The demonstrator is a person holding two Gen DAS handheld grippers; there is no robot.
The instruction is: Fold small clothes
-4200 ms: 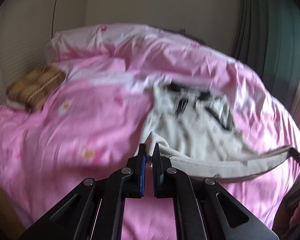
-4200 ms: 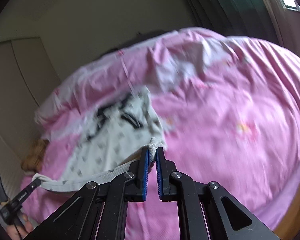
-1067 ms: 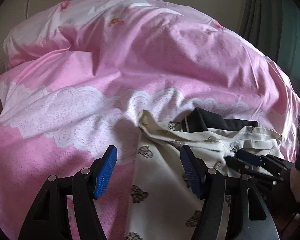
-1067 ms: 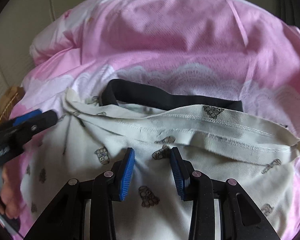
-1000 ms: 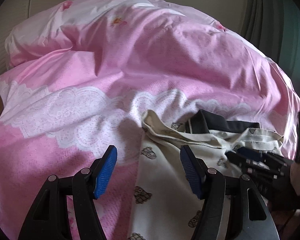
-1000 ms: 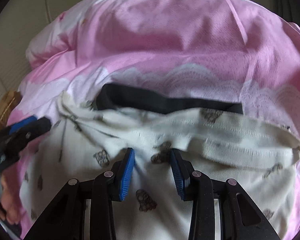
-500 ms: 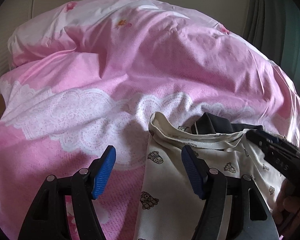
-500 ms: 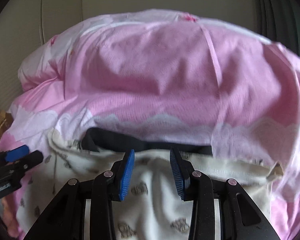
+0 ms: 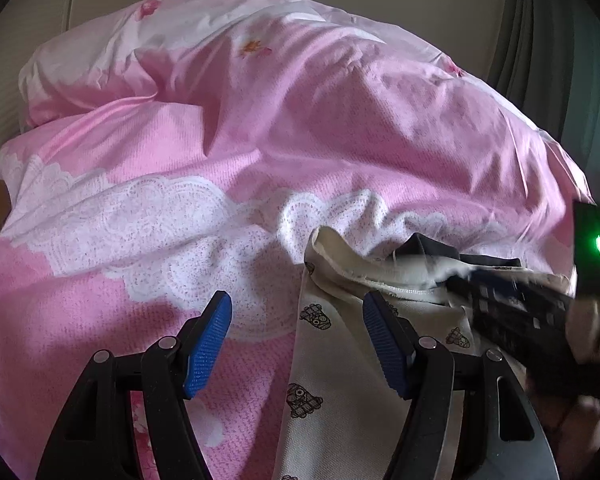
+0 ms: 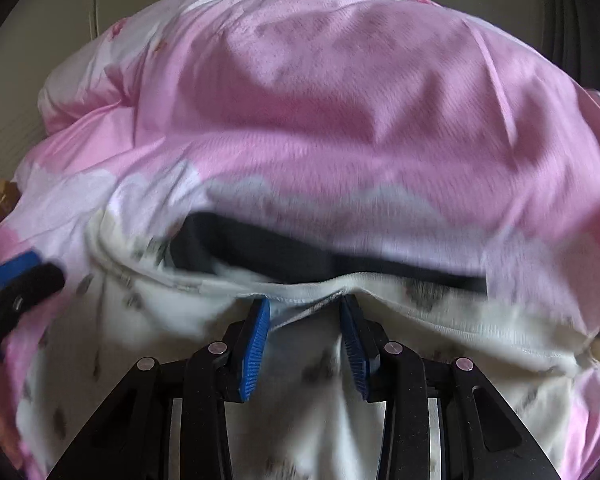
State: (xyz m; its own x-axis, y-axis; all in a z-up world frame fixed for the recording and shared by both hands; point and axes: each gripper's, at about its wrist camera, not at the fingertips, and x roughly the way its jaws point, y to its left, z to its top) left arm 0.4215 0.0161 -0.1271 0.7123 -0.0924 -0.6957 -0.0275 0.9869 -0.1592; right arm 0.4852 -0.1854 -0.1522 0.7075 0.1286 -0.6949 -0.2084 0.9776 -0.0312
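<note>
Pink quilt [image 9: 284,128] covering the bed, bearing the cream printed garment [image 9: 340,368] with its black collar [image 10: 300,252] toward the far side. Left gripper [image 9: 296,332]: jaws released, straddling the garment's left edge. Right gripper [image 10: 305,334]: jaws parted, unclenched, over the folded hem.

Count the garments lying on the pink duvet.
1: a cream printed garment with a black collar, lying under both grippers on the pink duvet. Others may be hidden beneath it.
</note>
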